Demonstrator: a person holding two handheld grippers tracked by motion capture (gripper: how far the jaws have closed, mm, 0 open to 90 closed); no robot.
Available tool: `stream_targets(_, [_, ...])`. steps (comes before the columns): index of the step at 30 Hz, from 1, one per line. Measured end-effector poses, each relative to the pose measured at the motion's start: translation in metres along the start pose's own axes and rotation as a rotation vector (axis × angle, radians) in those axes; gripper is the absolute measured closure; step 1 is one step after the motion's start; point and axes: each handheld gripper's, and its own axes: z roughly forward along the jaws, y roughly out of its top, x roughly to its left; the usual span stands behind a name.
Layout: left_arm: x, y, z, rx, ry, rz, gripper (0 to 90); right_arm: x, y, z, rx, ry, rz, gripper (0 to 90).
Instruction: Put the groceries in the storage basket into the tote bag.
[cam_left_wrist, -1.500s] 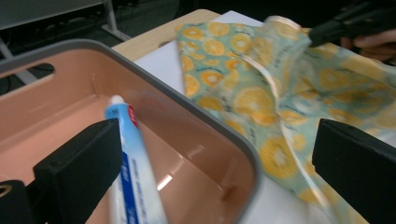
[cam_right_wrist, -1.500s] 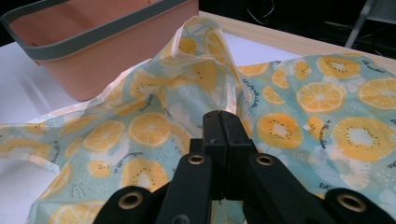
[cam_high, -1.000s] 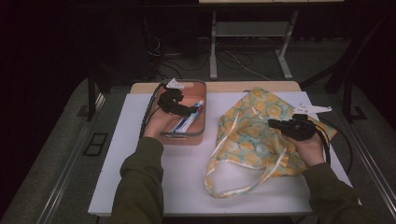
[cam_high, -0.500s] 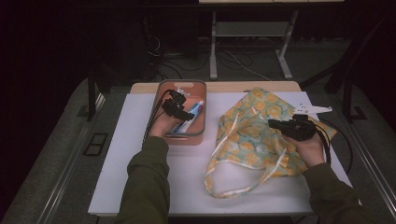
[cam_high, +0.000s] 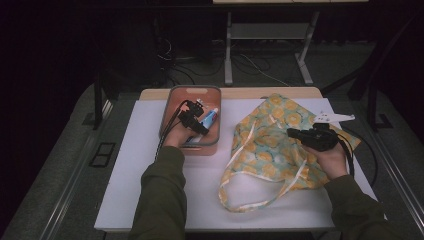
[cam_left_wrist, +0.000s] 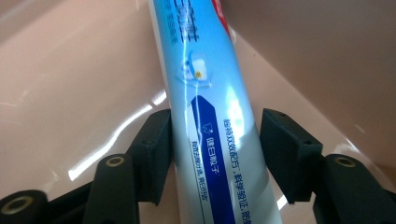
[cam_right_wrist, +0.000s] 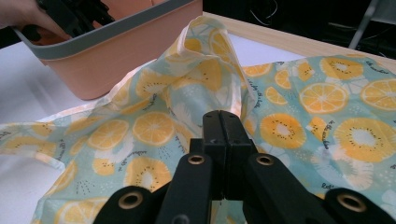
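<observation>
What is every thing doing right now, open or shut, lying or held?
Left tool, open around the tube, jaws just closing.
Right tool, shut, over the bag.
Tube, lying in the basket, between the jaws.
Basket, upright, no lid.
Bag, lying on the table, partly bunched up.

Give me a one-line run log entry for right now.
left tool: closing around toothpaste tube in pink bin | right tool: shut, over fruit-print bag | tube not lifted

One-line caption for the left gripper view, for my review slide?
Left gripper inside the pink tub, jaws closing around a blue-and-white toothpaste tube.
</observation>
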Motion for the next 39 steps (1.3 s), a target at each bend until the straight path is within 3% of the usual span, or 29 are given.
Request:
stream_targets(9, [0.003, 0.0, -0.006, -0.019, -0.008, -0.029, 68.7, -0.002, -0.001, -0.002, 0.001, -0.006, 0.003, 89.9])
stream_targets(12, [0.004, 0.0, -0.008, -0.025, -0.014, -0.036, 72.0, -0.001, -0.001, -0.002, 0.001, -0.008, 0.002, 89.9])
stream_targets(21, [0.004, 0.001, -0.015, -0.039, 0.01, -0.036, 75.0, -0.001, -0.002, -0.001, 0.003, -0.009, -0.001, 89.9])
stream_targets(26, [0.008, 0.004, -0.031, -0.13, -0.005, -0.068, 75.4, -0.001, -0.002, -0.001, 0.002, -0.009, 0.0, 89.9])
stream_targets(31, [0.011, 0.011, -0.054, -0.167, 0.01, -0.053, 75.5, -0.001, -0.002, -0.001, 0.003, -0.01, 0.004, 89.9])
stream_targets(35, [0.009, 0.013, -0.071, -0.198, -0.019, -0.062, 75.5, -0.001, -0.002, -0.001, 0.001, -0.01, -0.002, 89.9])
stream_targets(39, [0.0, 0.013, -0.082, -0.212, -0.058, -0.043, 75.5, -0.001, -0.002, -0.001, 0.002, -0.012, -0.003, 89.9])
